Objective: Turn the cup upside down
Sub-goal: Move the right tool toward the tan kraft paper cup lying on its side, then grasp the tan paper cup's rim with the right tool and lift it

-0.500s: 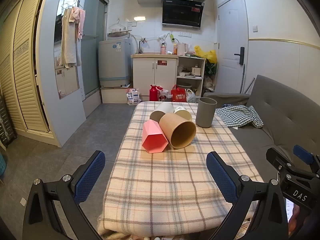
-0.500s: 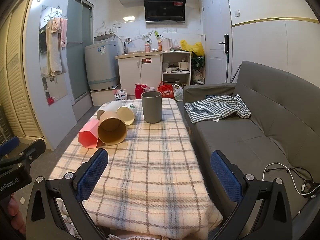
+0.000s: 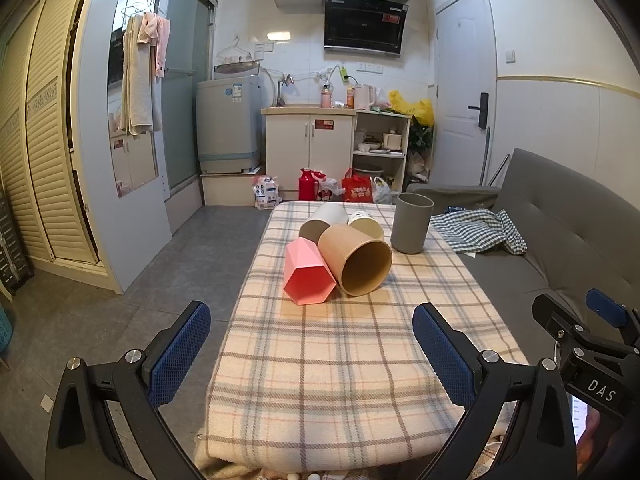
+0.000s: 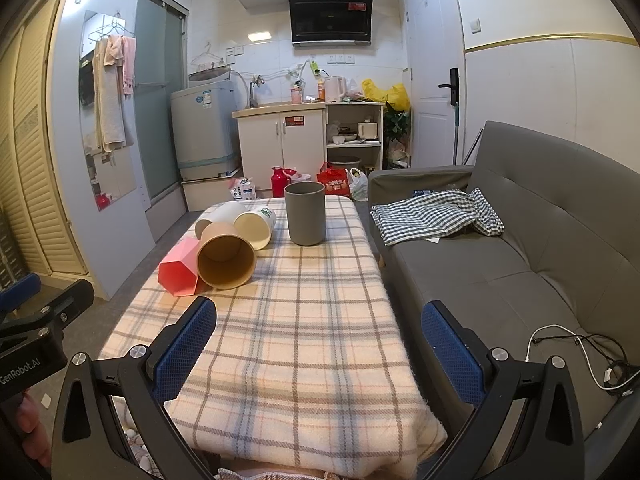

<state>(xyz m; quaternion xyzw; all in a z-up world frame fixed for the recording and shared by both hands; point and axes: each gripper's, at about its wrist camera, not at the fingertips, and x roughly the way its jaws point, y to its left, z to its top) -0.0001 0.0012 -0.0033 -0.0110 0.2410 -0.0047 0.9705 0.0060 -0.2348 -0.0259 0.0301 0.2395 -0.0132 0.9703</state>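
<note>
A grey cup point(image 3: 411, 223) point(image 4: 305, 213) stands upright, mouth up, at the far end of the plaid-covered table point(image 3: 344, 360) point(image 4: 296, 340). To its left lie a tan cup point(image 3: 356, 259) point(image 4: 226, 256), a pink hexagonal cup point(image 3: 306, 272) point(image 4: 178, 266), a cream cup point(image 3: 366, 224) point(image 4: 256, 226) and a white cup point(image 3: 322, 222) point(image 4: 218, 216), all on their sides. My left gripper point(image 3: 312, 344) is open and empty over the table's near end. My right gripper point(image 4: 320, 340) is open and empty beside it, also seen in the left wrist view point(image 3: 592, 344).
A grey sofa point(image 4: 520, 248) point(image 3: 560, 232) runs along the table's right side, with a checked cloth point(image 4: 436, 212) point(image 3: 480, 230) on it and a cable point(image 4: 580, 348) on its near seat. Bare floor lies left of the table; kitchen cabinets and bags stand beyond.
Both grippers have barely shifted; the cups have not moved.
</note>
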